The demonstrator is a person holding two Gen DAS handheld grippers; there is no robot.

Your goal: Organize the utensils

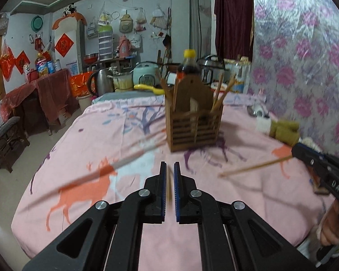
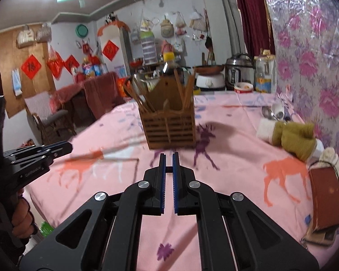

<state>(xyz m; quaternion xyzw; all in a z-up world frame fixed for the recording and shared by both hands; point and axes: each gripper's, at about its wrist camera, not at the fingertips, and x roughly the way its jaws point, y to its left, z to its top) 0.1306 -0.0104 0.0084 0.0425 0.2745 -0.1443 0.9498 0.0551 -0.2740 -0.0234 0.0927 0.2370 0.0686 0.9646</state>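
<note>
**Each gripper lifts a chopstick in front of the wooden holder**

Motion blur smears much of both views. In the left wrist view, the chopstick (image 1: 169, 184) pinched by the left gripper (image 1: 170, 168) shows only as a thin brownish streak between the narrow jaws, so its length cannot be read. A long grey-white streak (image 1: 115, 163) to the left of the holder is too blurred to identify. The right gripper (image 1: 293, 151) enters from the right of the holder, mostly cut off by the frame edge, its jaws clamped on the end of a second chopstick (image 1: 255, 166) that sticks out toward the holder's front.

The wooden holder (image 1: 193, 122) stands upright on the pink deer-print cloth (image 1: 101, 203). It has slatted sides and compartments; several chopsticks (image 1: 221, 94) lean inside, though which compartment each occupies is hard to tell. A dark bottle with a yellow cap (image 1: 189, 64) stands behind the holder, partly hidden by it. To the holder's right lies an olive-green cloth bundle (image 2: 293, 137).
</note>
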